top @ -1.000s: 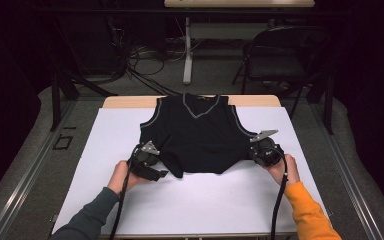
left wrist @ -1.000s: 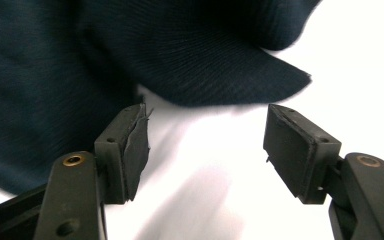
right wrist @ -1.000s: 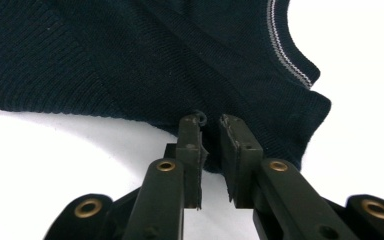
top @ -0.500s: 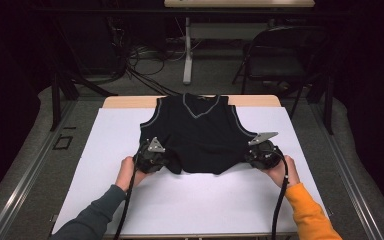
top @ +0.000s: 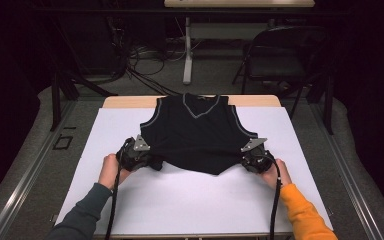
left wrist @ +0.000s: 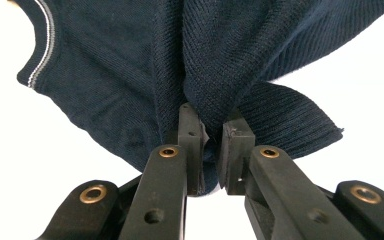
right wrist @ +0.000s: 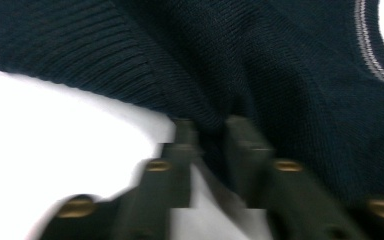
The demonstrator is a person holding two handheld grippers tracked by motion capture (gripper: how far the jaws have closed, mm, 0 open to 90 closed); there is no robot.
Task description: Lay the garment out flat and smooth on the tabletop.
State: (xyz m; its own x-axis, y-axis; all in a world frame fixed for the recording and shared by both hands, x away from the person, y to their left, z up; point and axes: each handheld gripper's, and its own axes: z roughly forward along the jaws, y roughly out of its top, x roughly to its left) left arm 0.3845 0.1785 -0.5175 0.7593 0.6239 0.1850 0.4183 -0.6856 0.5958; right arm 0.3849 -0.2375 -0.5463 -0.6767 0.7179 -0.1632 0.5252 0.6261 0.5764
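A dark navy knit vest with grey trim lies on the white table cover, neck away from me. My left gripper is shut on the vest's lower left corner; in the left gripper view the jaws pinch bunched fabric just above the ribbed hem. My right gripper holds the lower right corner. Its jaws have just been closing and now pinch the knit between them. The hem sags between the two grippers.
The table's wooden far edge shows beyond the white cover. Behind the table stand a dark folding chair and a white table leg, with cables on the floor. Grey floor runs down both sides.
The left gripper went from beside the vest's corner to shut on it, lifting it slightly. The right gripper sank a little at its corner. The hem now hangs stretched between them.
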